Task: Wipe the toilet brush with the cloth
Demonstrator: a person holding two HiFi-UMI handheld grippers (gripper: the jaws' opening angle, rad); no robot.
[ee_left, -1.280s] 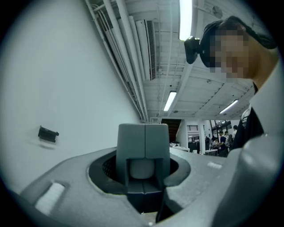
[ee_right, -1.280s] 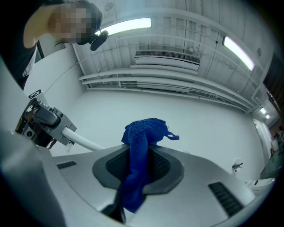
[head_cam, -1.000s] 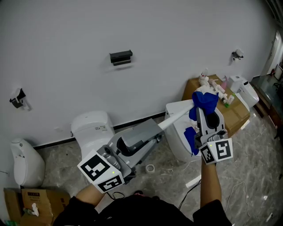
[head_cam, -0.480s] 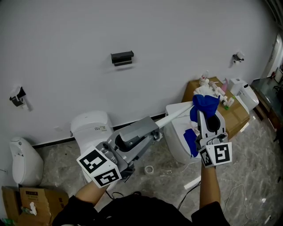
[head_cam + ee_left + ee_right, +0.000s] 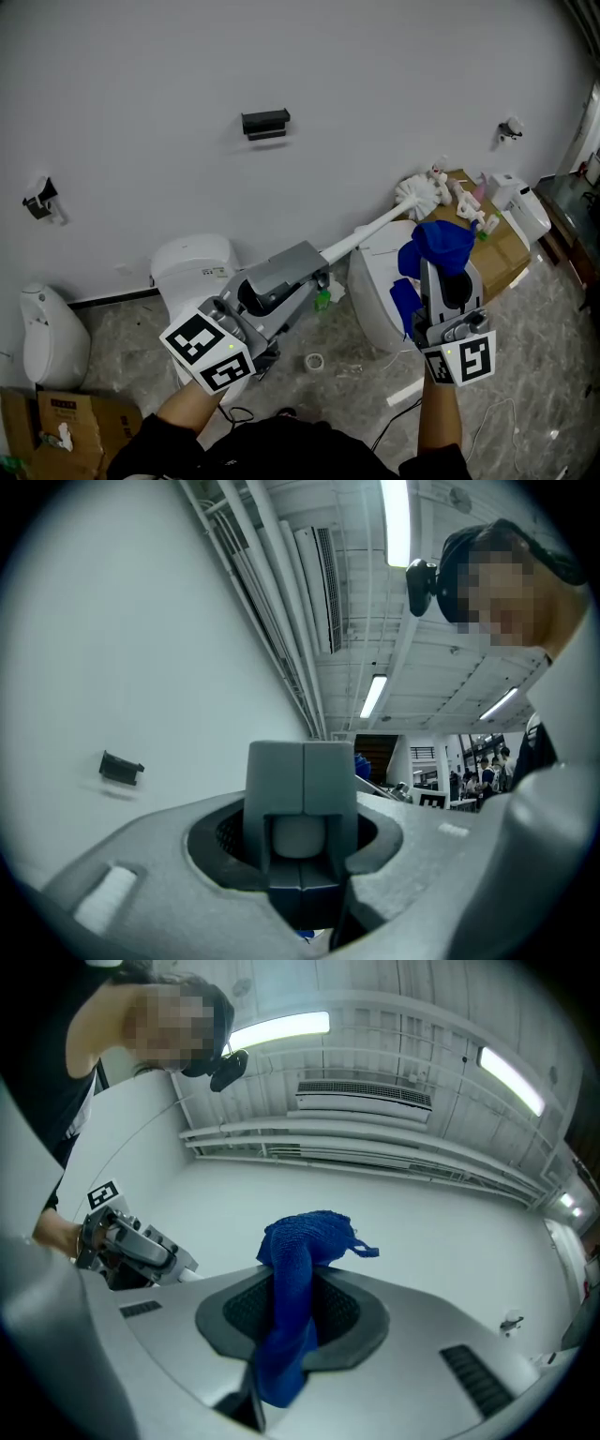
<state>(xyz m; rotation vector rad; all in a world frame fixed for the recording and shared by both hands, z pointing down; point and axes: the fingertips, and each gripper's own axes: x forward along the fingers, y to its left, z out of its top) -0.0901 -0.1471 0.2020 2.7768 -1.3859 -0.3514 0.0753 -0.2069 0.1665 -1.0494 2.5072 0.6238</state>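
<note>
Reference: toilet (image 5: 375, 305), the white one under the brush.

- Change: the cloth came off the brush head. The head (image 5: 419, 192) was bare, white bristles showing, out past the toilet's far edge.
- left gripper (image 5: 319, 277) was on the near-left side of the toilet. Its jaws were closed on the handle end of the toilet brush (image 5: 375, 232), and the shaft ran up and across over the toilet.
- right gripper (image 5: 445, 267) was over the toilet's right side. Its jaws were clamped on the blue cloth (image 5: 436, 239), which bunched out past the tips with a tail hanging back between them.
- The cloth sat nearer the person than the head. It looked apart from the shaft, but I couldn't rule out a light brush against it.

Read for the task: probably the end of one wipe stroke over the head. The shaft was still uncovered, so I'd call the job partway. The cloth would need to go back onto the brush for another pass.

Versus the earlier frames:
- A second and half a second ago the cloth sat right at the far end of the shaft and hid the head completely.
- The right gripper had pulled back toward the person since then.
- The left gripper's hold on the handle looked unchanged.
</note>
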